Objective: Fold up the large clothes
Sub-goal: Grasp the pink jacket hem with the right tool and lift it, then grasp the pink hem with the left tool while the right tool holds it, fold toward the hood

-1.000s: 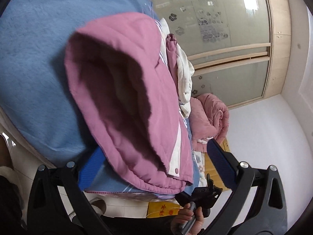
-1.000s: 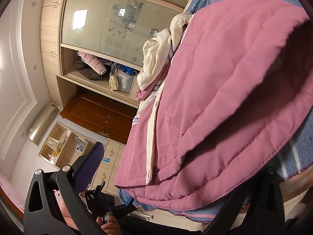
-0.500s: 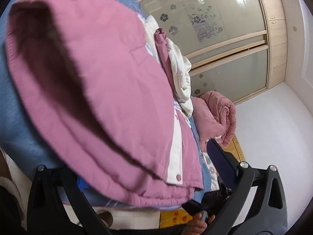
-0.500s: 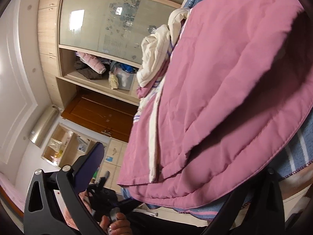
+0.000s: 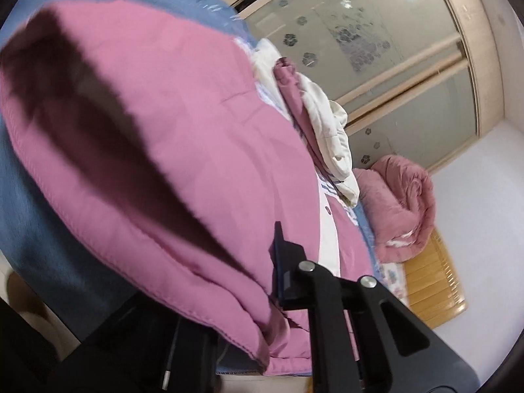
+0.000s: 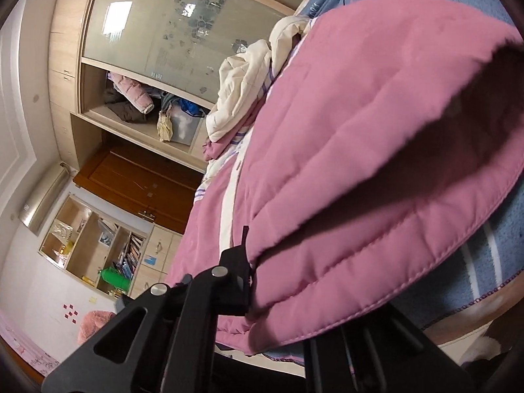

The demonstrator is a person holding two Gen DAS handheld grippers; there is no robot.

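Garment: a pink quilted jacket (image 5: 196,137) is spread on the blue blanket (image 5: 39,196) at the near bed edge.
Left gripper (image 5: 271,298): its jaws have just been closed, pinched on the near hem.
Right gripper (image 6: 252,281): likewise just closed on the hem.
Technique: both corners should be lifted together, level, and carried toward the far side.

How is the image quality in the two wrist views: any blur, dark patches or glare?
Left wrist: motion-smeared, the pink quilted garment soft-edged, a deep shadow inside its fold. Right wrist: sharper, stitching legible, a ceiling light glaring off the frosted wardrobe door. Both: strong fisheye bending, dark corners.
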